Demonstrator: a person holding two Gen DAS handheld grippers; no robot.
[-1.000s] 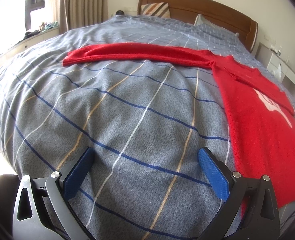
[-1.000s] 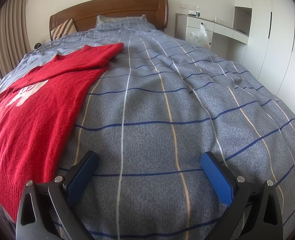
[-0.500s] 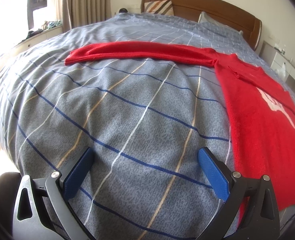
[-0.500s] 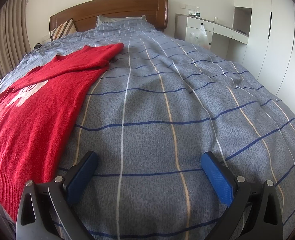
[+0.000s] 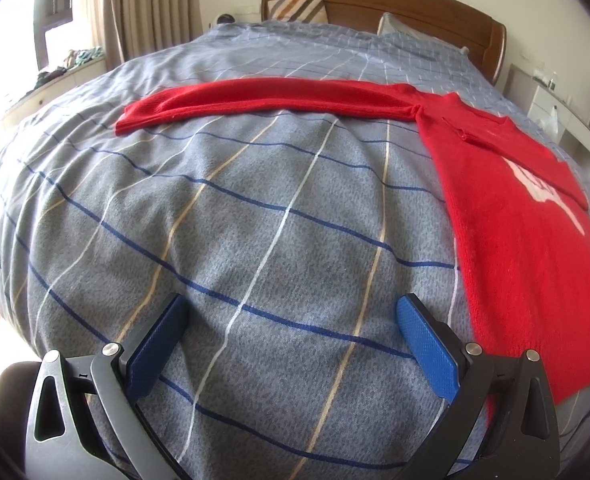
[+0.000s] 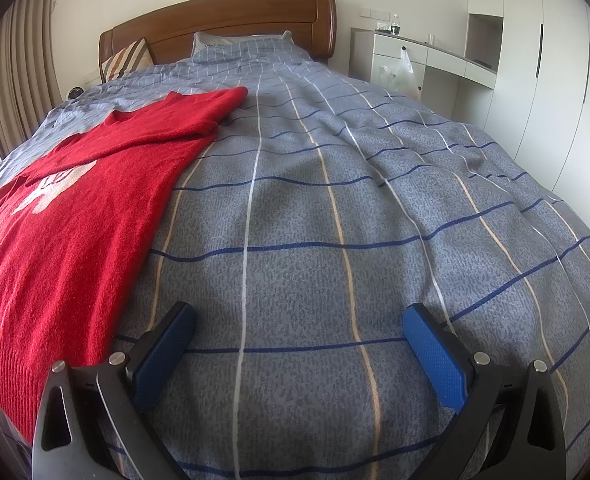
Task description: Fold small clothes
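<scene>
A red knit sweater (image 5: 527,240) with a white chest print lies flat on the grey checked bed cover (image 5: 255,220). In the left wrist view one sleeve (image 5: 263,98) stretches out to the left. In the right wrist view the sweater (image 6: 67,216) lies at the left, its other sleeve (image 6: 167,128) folded across the chest. My left gripper (image 5: 291,320) is open and empty above bare cover, left of the sweater's hem. My right gripper (image 6: 299,332) is open and empty above bare cover, right of the sweater.
A wooden headboard (image 6: 223,20) and pillows (image 6: 239,46) stand at the far end. White drawers with a plastic bag (image 6: 403,72) and wardrobes (image 6: 535,60) are at the right. Curtains (image 5: 151,4) and a window sill (image 5: 55,76) are at the left.
The left wrist view has shifted slightly, so the sweater sleeve and headboard sit a little further right and lower. The right gripper has not moved. Both grippers stay open.
</scene>
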